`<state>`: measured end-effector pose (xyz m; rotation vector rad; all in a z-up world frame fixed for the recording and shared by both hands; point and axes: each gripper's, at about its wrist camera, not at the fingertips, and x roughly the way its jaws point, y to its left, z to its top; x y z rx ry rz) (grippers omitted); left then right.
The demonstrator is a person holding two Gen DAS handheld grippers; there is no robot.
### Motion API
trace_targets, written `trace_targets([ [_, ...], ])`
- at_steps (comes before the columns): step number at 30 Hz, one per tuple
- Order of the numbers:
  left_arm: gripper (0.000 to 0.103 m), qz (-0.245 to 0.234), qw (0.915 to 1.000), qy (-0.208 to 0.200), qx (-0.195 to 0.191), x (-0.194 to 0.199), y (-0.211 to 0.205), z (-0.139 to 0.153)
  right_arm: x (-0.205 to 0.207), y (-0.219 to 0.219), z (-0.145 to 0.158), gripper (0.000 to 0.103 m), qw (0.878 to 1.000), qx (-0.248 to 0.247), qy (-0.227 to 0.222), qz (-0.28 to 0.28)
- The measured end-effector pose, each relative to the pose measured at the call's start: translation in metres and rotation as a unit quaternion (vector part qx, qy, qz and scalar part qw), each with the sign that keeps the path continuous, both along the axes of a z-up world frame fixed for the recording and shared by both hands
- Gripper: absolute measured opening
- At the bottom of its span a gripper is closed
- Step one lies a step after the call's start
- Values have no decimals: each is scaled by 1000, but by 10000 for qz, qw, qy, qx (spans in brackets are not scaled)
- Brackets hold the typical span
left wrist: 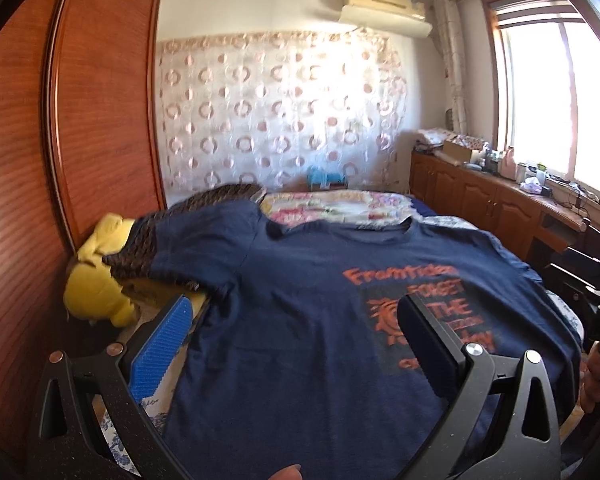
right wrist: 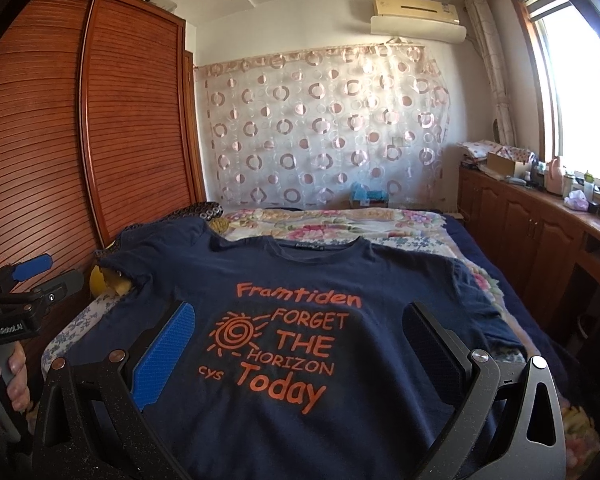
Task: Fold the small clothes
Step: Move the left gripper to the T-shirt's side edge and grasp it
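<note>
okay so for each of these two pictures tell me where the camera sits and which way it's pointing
Left wrist view: sits on the left tongs, over the shirt's left half, facing the head of the bed; a fingertip shows at the bottom edge, and the right tongs at the right edge.
Right wrist view: sits on the right tongs, centred over the print, facing the same way; the left tongs and the hand holding them show at left.
Shared: the navy T-shirt, wardrobe, circle-patterned curtain.

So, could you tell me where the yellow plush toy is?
The yellow plush toy lies at the bed's left edge against the wooden wardrobe, beside the navy T-shirt's sleeve.
</note>
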<state>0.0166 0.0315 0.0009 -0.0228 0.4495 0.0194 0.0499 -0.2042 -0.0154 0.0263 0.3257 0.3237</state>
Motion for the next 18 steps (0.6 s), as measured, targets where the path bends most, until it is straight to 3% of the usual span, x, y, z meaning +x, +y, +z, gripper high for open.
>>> trace_targets([
  [11, 102, 271, 9985, 452, 142, 46, 76, -27, 50, 20, -3, 103, 9975, -237, 234, 625],
  [18, 101, 279, 9972, 690, 70, 79, 112, -27, 98, 17, 8, 103, 9931, -378, 447, 1019],
])
